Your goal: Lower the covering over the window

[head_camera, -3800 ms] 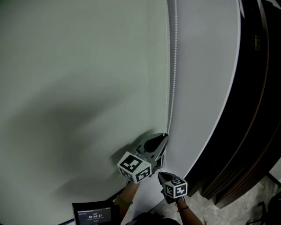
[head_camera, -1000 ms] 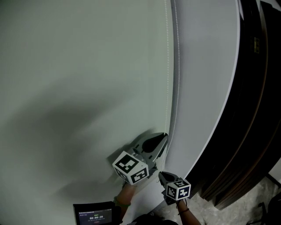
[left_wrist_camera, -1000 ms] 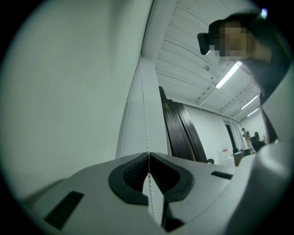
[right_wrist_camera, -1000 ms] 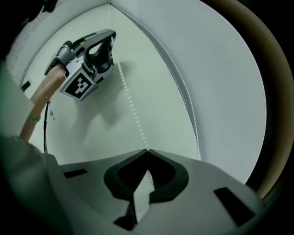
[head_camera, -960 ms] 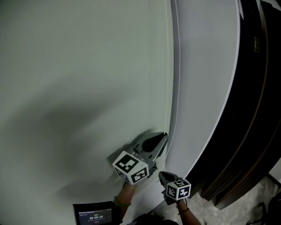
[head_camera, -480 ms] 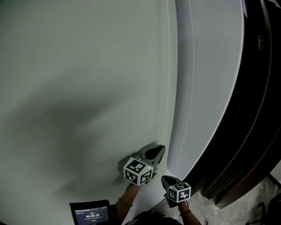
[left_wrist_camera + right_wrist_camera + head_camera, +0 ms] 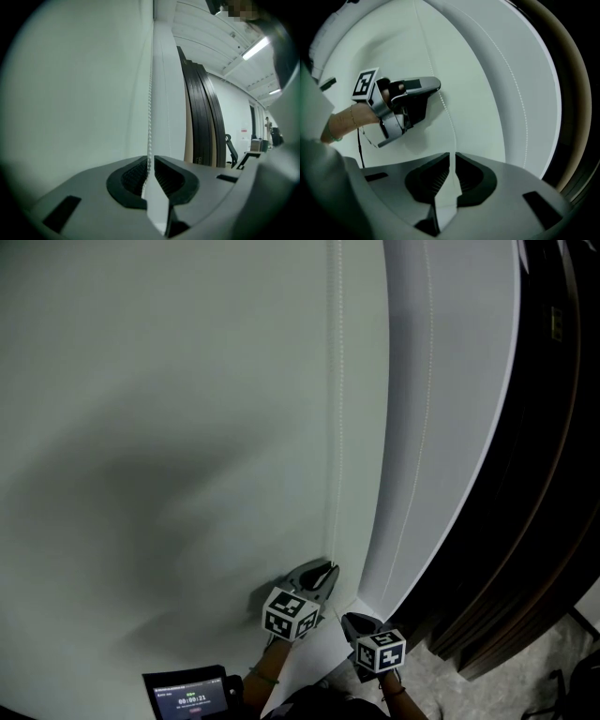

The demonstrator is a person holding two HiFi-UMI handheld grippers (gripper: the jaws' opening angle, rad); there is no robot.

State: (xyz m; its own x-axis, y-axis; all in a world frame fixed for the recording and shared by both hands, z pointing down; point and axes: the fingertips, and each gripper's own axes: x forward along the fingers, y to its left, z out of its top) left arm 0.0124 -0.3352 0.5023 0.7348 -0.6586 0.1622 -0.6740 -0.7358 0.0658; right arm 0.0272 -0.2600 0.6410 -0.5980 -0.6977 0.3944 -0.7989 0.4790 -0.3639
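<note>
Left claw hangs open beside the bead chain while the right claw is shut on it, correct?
No. The left claw is shut on the bead chain too, as the left gripper view shows. The right claw is shut on it, as stated.

Small dark screen [image 7: 190,695], lower left of head view: timer-style digits, too small to read surely. No other legible text.

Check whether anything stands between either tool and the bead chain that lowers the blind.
Nothing visible does. The left tool has its jaws closed on the bead chain, and the right tool grips the same strand just below it, in front of the blind.
</note>
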